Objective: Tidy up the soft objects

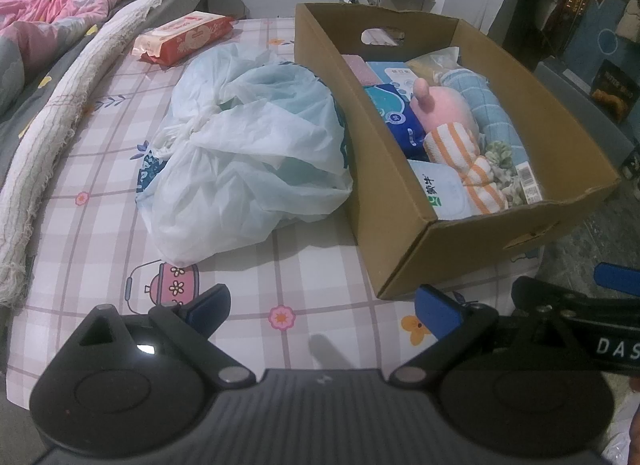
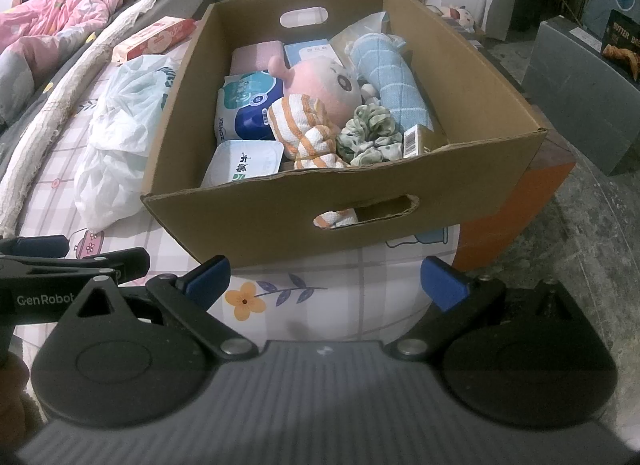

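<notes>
1. While both grippers hover low over the bed, the left gripper (image 1: 322, 307) and the right gripper (image 2: 324, 281) each have their blue-padded jaws spread wide with nothing between them.
2. Ahead stands a corrugated cardboard box (image 2: 256, 221), open-topped, with an oval handle slot cut in each end and a ragged near rim.
3. Inside it lie a pink plush toy (image 2: 324, 85), a rolled light-blue waffle-weave towel (image 2: 396, 81), an orange-and-white striped cloth (image 2: 308, 129), a ruffled green scrunchie (image 2: 370, 133), a blue-and-white tissue pack (image 2: 248, 105) and a pale soft pack (image 2: 244, 165) at the near wall.
4. Just left of the box, touching its side, sits a crumpled translucent plastic bag (image 1: 248, 145), knotted and wrinkled.
5. Only the right wrist view shows the striped cloth poking through the near handle slot, and the toy's face; only the left wrist view shows the whole bag and the full red wipes packet (image 1: 184, 37) lying beyond it.
6. Everything rests on a checked bedsheet (image 1: 304, 265) printed with flowers and teapots, bordered by a frayed cream roll (image 1: 60, 113).
7. Further back a person lies under a pink quilt (image 1: 60, 1); bare concrete floor (image 2: 592, 225) shows to the right.
</notes>
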`<state>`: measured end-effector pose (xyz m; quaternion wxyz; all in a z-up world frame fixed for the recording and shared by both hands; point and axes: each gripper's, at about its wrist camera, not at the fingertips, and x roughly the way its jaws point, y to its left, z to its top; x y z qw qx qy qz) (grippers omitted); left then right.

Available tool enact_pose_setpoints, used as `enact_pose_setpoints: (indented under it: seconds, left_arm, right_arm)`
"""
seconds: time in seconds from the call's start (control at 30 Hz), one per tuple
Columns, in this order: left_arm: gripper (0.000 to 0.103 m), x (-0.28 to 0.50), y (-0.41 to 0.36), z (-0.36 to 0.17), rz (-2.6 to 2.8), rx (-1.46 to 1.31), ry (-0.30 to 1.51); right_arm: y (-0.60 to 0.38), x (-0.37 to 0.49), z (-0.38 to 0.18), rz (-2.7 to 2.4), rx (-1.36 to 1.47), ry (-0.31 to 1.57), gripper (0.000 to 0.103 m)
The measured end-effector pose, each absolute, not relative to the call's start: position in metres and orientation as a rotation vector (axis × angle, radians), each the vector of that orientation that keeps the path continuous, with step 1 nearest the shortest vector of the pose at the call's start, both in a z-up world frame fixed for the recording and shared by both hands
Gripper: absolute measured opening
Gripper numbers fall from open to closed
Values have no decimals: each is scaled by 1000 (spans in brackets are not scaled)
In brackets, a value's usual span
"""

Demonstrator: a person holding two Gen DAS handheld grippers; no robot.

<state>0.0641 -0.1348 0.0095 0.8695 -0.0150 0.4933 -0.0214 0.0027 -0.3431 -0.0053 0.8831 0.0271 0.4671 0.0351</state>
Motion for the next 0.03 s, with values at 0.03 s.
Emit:
enact_pose_setpoints:
  seconds: [0.03]
  left_arm:
    - [99,64,-135,10,-45,-31,1032]
  right_arm:
    - [-343,3,-5,73,56,972,102]
